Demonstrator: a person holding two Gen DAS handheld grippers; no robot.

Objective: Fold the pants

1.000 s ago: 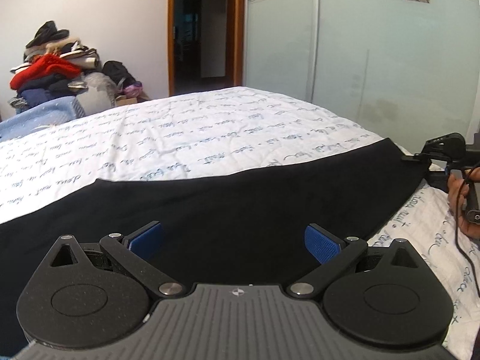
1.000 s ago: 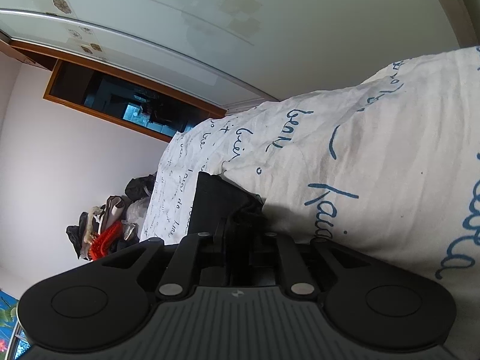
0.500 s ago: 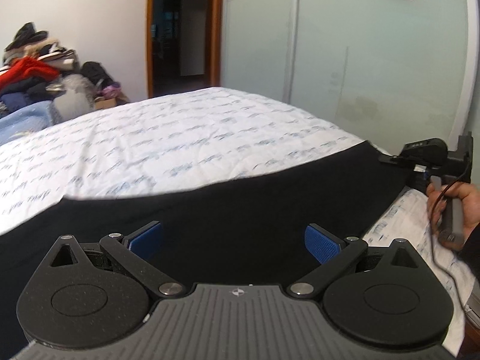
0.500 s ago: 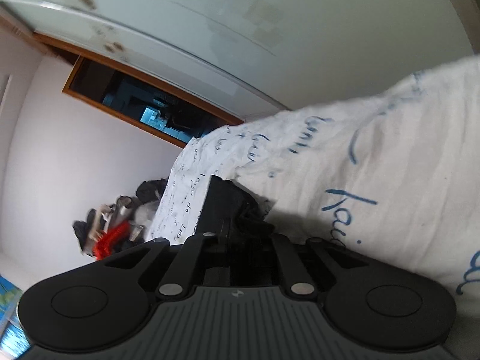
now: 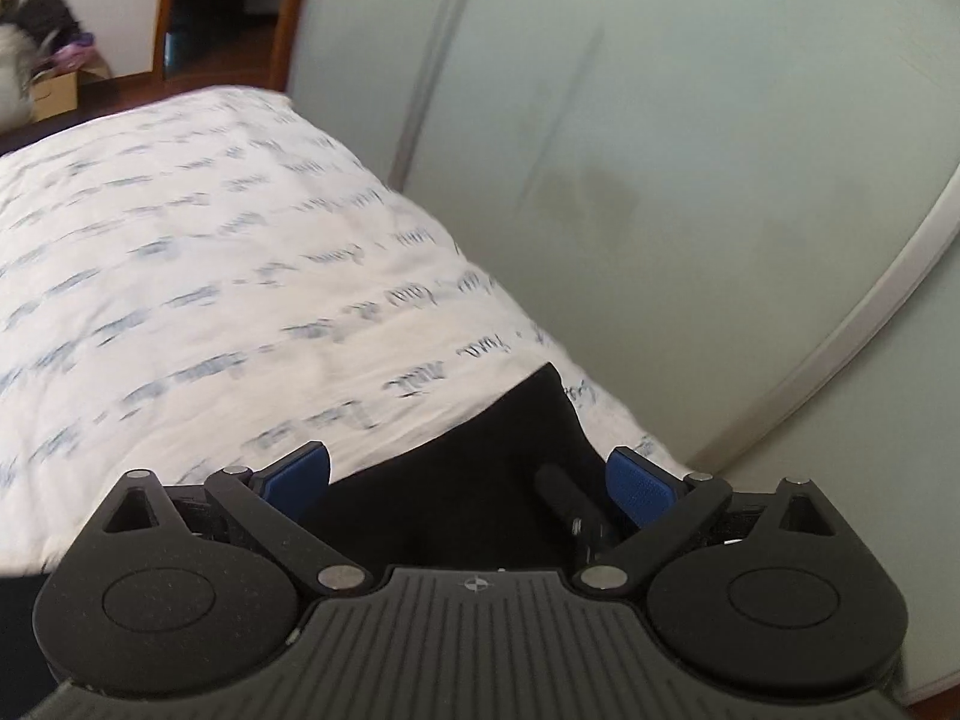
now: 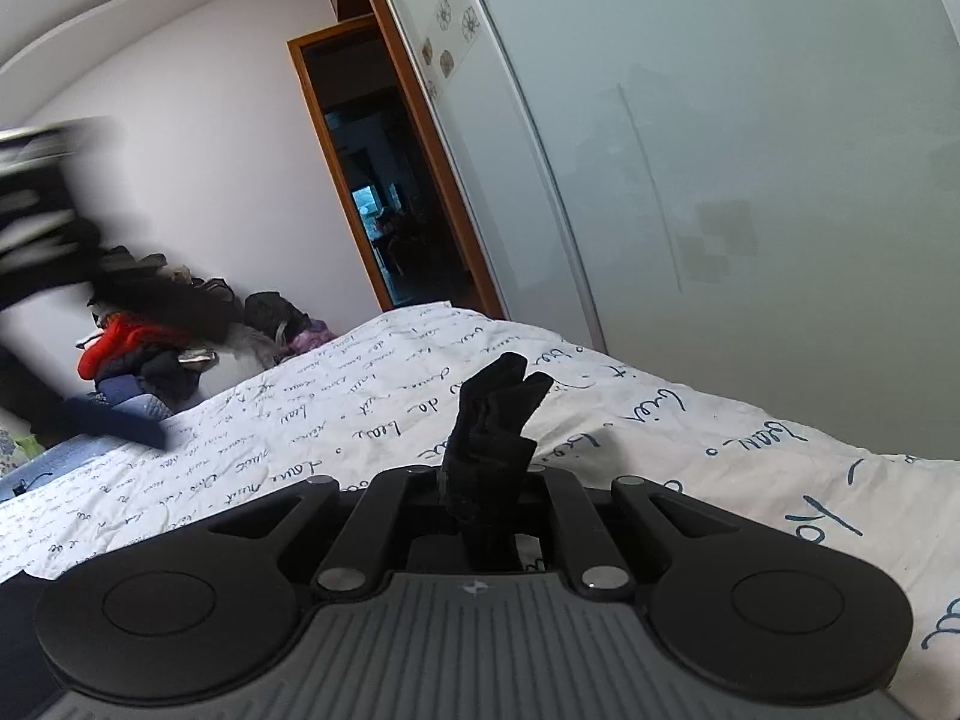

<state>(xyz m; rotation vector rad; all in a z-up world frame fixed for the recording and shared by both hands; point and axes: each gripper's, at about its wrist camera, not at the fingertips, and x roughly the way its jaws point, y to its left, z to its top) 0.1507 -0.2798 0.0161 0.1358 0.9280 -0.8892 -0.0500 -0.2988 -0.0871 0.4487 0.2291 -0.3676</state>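
The black pants lie on the bed, one pointed end reaching toward the wardrobe side. My left gripper hovers over that end, open, its blue pads wide apart with the cloth below them, not pinched. A black rod-like part shows between the fingers. My right gripper is shut on a bunched tuft of the pants, which sticks up above its jaws. In the right wrist view the left tool is a dark blur at the far left, with one blue pad visible.
The bed carries a white sheet with blue script. Frosted sliding wardrobe doors stand close along the bed's right side. A doorway opens beyond, and a heap of clothes rises past the bed's far left.
The left gripper swept right along the pants toward the wardrobe, staying open, and tilted downward. The right gripper rolled upright and lifted slightly, still pinching black cloth.
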